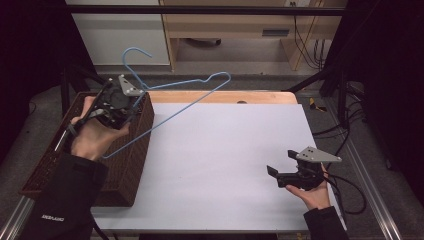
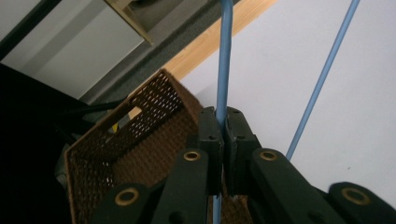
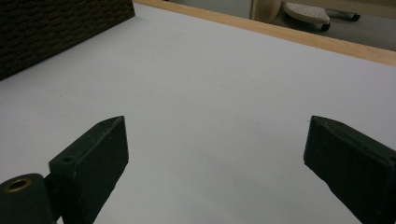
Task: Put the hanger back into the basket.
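Observation:
A light-blue wire hanger hangs tilted in the air over the table's left side, its hook pointing up and back. My left gripper is shut on the hanger's wire near the neck, above the far end of the brown wicker basket. In the left gripper view the two jaws pinch the blue wire, with the basket below them. My right gripper rests low over the white table top at the front right, open and holding nothing.
The white table top has a wooden strip along its far edge. The basket's side shows at the upper left of the right gripper view. Cabinets and cables stand beyond the table.

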Action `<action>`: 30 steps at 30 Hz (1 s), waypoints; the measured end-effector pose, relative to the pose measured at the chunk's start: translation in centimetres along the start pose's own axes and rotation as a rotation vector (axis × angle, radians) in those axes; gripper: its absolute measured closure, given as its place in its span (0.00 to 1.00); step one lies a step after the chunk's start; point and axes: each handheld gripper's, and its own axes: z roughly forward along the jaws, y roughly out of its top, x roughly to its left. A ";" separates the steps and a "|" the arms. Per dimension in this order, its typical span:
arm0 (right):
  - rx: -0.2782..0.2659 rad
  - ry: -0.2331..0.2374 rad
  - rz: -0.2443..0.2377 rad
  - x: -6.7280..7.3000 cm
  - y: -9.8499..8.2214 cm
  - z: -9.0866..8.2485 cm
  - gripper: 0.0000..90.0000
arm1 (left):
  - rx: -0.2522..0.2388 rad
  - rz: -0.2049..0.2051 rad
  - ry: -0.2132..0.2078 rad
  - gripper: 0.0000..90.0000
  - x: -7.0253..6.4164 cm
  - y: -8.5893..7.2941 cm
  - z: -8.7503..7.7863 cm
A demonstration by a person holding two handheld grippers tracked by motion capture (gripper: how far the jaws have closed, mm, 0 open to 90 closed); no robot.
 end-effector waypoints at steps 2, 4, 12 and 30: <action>0.003 -0.001 0.005 0.0 -0.1 0.1 0.08 | 0.010 -0.018 -0.009 0.97 0.8 -0.7 0.0; 0.006 -0.001 0.002 0.0 -0.1 0.1 0.08 | 0.017 -0.044 -0.011 0.97 1.6 -1.3 0.2; 0.024 0.003 0.000 0.2 -0.2 0.4 0.08 | 0.082 -0.108 0.077 0.97 4.6 -4.0 1.4; 0.023 0.007 -0.002 0.2 -0.2 0.5 0.08 | 0.262 -0.207 0.205 0.97 9.2 -12.2 5.9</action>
